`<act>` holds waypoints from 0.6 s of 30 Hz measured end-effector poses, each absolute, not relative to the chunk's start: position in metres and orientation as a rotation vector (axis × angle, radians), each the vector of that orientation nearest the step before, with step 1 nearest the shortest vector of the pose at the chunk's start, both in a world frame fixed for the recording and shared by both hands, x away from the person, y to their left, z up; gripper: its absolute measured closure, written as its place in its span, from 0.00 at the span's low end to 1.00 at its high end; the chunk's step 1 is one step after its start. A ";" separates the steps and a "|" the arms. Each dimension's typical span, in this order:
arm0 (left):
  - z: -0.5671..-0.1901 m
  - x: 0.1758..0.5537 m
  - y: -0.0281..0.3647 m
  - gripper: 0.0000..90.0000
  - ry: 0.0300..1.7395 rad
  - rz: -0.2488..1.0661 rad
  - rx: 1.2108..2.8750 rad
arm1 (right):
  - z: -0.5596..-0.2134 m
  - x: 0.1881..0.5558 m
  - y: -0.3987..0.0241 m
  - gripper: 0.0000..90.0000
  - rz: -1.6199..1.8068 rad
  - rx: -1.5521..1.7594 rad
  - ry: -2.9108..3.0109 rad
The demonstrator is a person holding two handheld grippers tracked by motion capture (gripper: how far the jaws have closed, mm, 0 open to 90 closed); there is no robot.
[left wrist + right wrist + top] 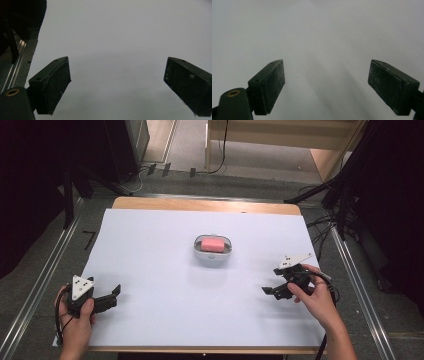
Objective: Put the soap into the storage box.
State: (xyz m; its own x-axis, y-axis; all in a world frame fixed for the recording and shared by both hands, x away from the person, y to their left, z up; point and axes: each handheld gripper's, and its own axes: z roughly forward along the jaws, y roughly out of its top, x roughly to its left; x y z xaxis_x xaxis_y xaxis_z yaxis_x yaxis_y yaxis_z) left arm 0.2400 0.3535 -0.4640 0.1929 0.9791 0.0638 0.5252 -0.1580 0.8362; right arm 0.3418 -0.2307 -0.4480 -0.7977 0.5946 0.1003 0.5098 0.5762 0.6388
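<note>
Both hands rest at the near edge of the white sheet (150,235): left gripper (111,298) and right gripper (272,290) gape wide, empty. Between them, farther back, a pink block (212,243) lies in a small grey dish (213,257), unobstructed.

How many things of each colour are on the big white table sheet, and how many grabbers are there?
Pink soap-like block: 1
White oval dish holding it: 1
Black two-jaw grippers, both open and empty, left gripper and right gripper: 2
Total: 4
</note>
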 end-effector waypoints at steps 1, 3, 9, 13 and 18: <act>-0.464 0.240 0.354 0.08 1.415 0.840 1.784 | -0.449 0.340 -0.233 0.16 1.023 0.940 2.677; -0.464 0.240 0.353 0.08 1.417 0.840 1.785 | -0.451 0.337 -0.236 0.16 1.025 0.946 2.674; -0.464 0.240 0.353 0.08 1.418 0.841 1.785 | -0.455 0.328 -0.248 0.16 1.028 0.975 2.652; -0.464 0.240 0.353 0.08 1.420 0.843 1.786 | -0.457 0.324 -0.257 0.16 1.037 0.992 2.629; -0.464 0.240 0.353 0.08 1.420 0.845 1.785 | -0.460 0.317 -0.265 0.16 1.038 1.016 2.614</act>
State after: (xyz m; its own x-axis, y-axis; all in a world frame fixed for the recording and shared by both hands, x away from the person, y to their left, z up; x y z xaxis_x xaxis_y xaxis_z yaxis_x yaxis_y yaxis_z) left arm 0.2400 0.3531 -0.4640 0.1885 0.9797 0.0679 0.5274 -0.1593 0.8345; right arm 0.3172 -0.2654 -0.4604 -0.7592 0.6426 0.1031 0.5382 0.5309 0.6546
